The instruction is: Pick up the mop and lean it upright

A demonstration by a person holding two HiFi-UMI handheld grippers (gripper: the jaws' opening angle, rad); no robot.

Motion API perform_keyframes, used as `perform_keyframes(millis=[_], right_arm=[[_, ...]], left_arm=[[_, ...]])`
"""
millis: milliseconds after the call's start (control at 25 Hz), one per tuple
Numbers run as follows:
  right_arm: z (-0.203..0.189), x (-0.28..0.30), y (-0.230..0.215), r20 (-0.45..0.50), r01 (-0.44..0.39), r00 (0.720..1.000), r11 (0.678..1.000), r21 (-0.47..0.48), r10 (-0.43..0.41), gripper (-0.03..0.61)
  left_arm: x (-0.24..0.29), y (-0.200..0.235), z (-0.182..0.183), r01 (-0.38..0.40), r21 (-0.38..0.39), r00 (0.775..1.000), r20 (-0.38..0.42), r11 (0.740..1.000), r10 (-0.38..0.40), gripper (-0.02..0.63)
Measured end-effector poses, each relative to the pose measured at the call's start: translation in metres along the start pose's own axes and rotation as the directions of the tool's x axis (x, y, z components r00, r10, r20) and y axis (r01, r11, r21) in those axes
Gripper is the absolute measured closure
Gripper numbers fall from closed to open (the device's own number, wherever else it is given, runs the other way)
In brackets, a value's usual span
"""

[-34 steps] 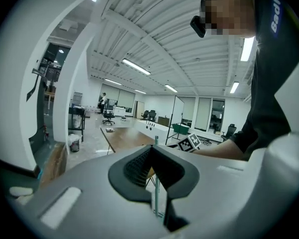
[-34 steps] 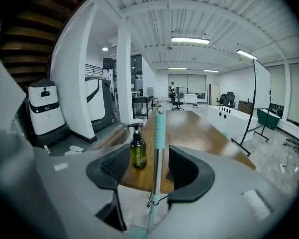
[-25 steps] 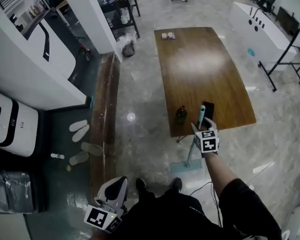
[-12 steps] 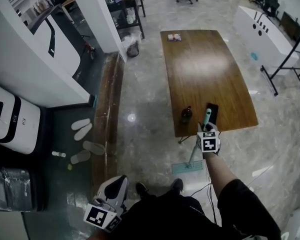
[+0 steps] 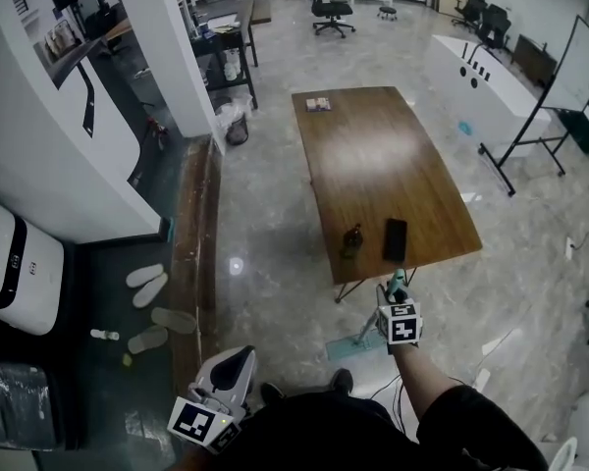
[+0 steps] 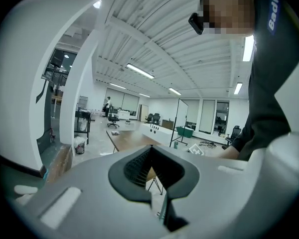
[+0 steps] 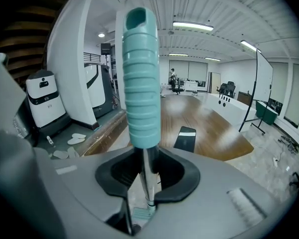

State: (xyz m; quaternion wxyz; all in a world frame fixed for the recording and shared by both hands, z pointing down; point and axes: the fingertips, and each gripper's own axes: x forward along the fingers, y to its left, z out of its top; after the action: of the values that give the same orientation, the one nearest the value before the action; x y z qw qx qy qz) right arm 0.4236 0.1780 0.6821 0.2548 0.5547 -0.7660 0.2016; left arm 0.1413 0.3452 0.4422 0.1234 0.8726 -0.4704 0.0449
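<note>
The mop stands nearly upright in front of the table's near edge, its flat head (image 5: 348,343) on the floor. My right gripper (image 5: 399,322) is shut on its metal pole just below the ribbed teal handle (image 5: 397,285). In the right gripper view the teal handle (image 7: 141,78) rises straight above the jaws. The thin pole (image 7: 147,176) is pinched between the dark pads of my right gripper (image 7: 147,172), and the mop head (image 7: 141,213) shows far below. My left gripper (image 5: 214,407) hangs low at my left side, away from the mop. The left gripper (image 6: 152,176) is shut on nothing.
A long wooden table (image 5: 373,165) carries a dark bottle (image 5: 351,240), a black phone (image 5: 395,239) and a small box (image 5: 317,104). Slippers (image 5: 147,283) lie left of a wooden floor strip (image 5: 191,253). A white machine (image 5: 10,263) stands far left, and a whiteboard stand (image 5: 530,116) at the right.
The teal handle, which overlapped the table edge beside the phone, now stands in front of the table, nearer to me, with my right gripper on it. The mop head stays on the floor.
</note>
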Motion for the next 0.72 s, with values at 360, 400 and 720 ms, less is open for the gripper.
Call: perform_keyframes(millis=[360, 400, 720], right_arm=[[0.009, -0.071, 0.039, 0.080, -0.005, 0.997, 1.000, -0.014, 0.006, 0.491], [0.015, -0.079, 0.048, 0.094, -0.016, 0.995, 1.000, -0.026, 0.019, 0.491], [0.079, -0.123, 0.116, 0.214, -0.117, 0.967, 0.987, -0.108, 0.138, 0.491]], left_arm=[[-0.013, 0.008, 0.007, 0.048, 0.010, 0.998, 0.047, 0.999, -0.049, 0.595], [-0.015, 0.009, 0.007, 0.049, 0.011, 0.998, 0.050, 0.999, -0.050, 0.595], [-0.023, 0.016, 0.006, 0.062, 0.020, 0.995, 0.083, 0.998, -0.064, 0.595]])
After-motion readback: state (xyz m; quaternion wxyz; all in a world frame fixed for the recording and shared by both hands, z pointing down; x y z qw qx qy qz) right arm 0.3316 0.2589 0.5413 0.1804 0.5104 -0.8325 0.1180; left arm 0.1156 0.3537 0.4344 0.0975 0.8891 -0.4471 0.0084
